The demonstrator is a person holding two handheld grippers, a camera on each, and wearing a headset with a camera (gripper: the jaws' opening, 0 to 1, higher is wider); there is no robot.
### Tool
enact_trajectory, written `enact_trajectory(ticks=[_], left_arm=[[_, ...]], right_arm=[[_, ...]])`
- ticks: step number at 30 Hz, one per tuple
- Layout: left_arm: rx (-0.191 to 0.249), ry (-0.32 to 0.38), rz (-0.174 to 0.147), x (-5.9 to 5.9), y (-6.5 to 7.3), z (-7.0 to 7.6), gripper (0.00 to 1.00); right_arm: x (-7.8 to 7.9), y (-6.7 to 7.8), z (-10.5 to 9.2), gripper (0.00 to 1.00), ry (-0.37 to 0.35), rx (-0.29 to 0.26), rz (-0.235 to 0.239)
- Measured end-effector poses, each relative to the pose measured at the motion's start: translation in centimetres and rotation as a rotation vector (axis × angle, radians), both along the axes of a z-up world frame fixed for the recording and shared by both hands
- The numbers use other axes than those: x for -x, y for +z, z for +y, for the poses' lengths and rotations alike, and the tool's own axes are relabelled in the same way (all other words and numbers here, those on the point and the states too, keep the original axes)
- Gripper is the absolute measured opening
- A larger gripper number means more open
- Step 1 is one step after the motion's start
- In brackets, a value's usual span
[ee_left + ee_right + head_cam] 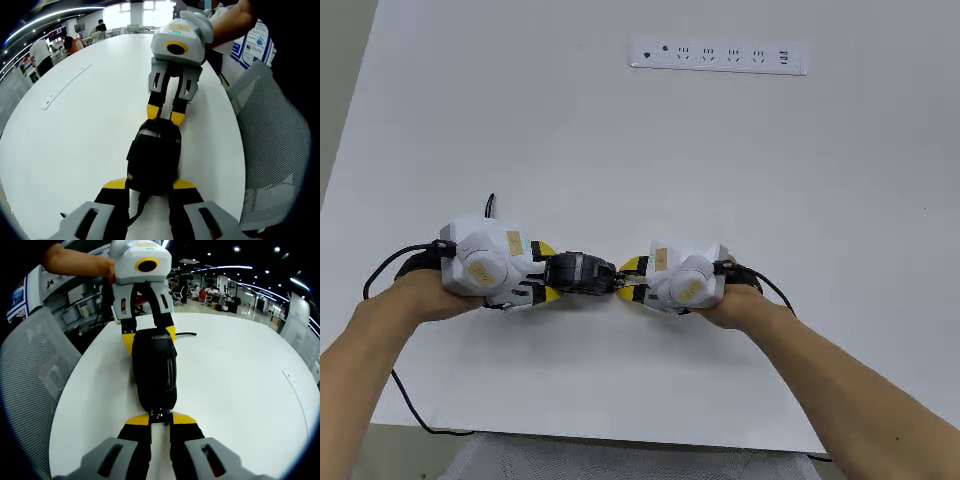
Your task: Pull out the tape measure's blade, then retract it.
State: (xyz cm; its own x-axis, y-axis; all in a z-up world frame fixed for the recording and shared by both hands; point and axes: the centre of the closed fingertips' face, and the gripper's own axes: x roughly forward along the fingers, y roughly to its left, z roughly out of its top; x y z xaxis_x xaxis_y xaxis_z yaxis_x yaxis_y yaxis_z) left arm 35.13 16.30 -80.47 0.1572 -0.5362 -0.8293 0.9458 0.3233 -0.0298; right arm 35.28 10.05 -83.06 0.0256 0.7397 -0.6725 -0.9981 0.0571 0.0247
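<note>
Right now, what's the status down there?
Left gripper shut on tape. Right gripper pinching its blade tip. Not pulled out yet. Nothing blocking.

- Bright, even overhead light on the white desk (620, 130); faint, soft shadows only.
- Sharp in the head view, no motion blur.
- Heavy fisheye bending in both gripper views: desk edge bowed, background stretched.
- Dark ceiling in the right gripper view, dotted with spot lights (236, 249); slight sheen on the black tape measure (152, 365).
- Washed-out pale windows (150, 7) in the left gripper view.
</note>
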Motion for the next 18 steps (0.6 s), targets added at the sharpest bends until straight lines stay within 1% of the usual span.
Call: enact_trajectory(ticks=[18], left_arm=[[-0.001,-0.001,0.006,0.17,-0.05,0.26,0.27]], right_arm=[[0.03,0.44,-0.03,0.11,0.019,0.002,-0.012]])
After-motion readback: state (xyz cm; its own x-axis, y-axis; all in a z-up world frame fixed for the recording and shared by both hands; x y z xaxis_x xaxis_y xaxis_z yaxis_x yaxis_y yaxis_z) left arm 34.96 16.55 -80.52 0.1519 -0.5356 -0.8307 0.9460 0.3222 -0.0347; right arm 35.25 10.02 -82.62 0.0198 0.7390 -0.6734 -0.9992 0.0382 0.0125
